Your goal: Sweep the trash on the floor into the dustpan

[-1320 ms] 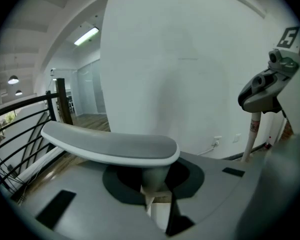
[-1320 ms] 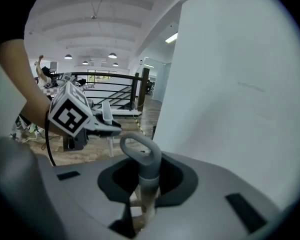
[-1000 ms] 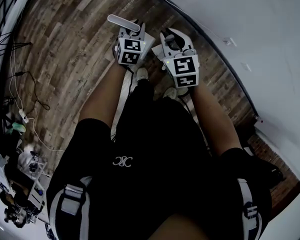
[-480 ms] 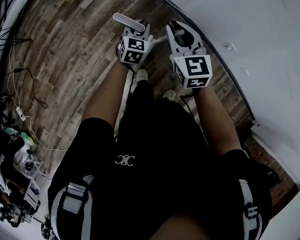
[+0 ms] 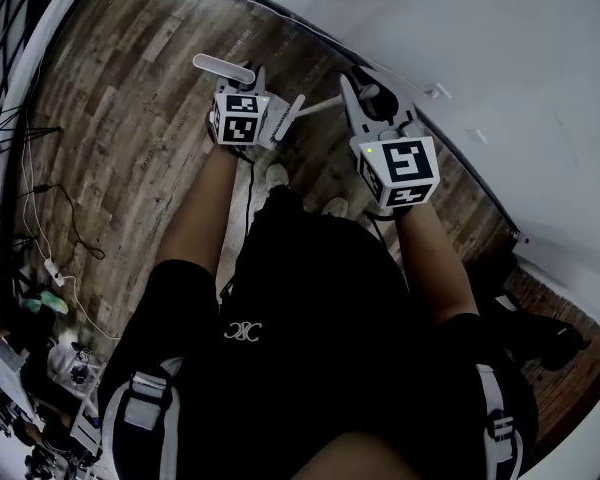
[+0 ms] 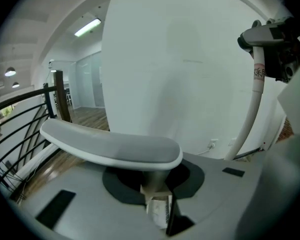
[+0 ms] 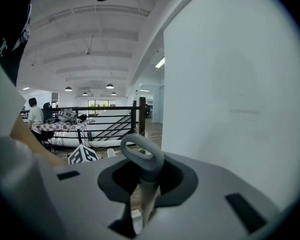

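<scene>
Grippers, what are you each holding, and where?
Left gripper grips a handle just under its flat grey top; right gripper grips a second handle just under its loop.

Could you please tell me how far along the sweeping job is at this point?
Done: both tools look picked up. In hand: the left gripper is shut on a flat-topped handle and the right gripper on a loop-ended handle, both held near the white wall. Left: seemingly all the sweeping; no trash or dustpan scoop is in view on the wooden floor.
</scene>
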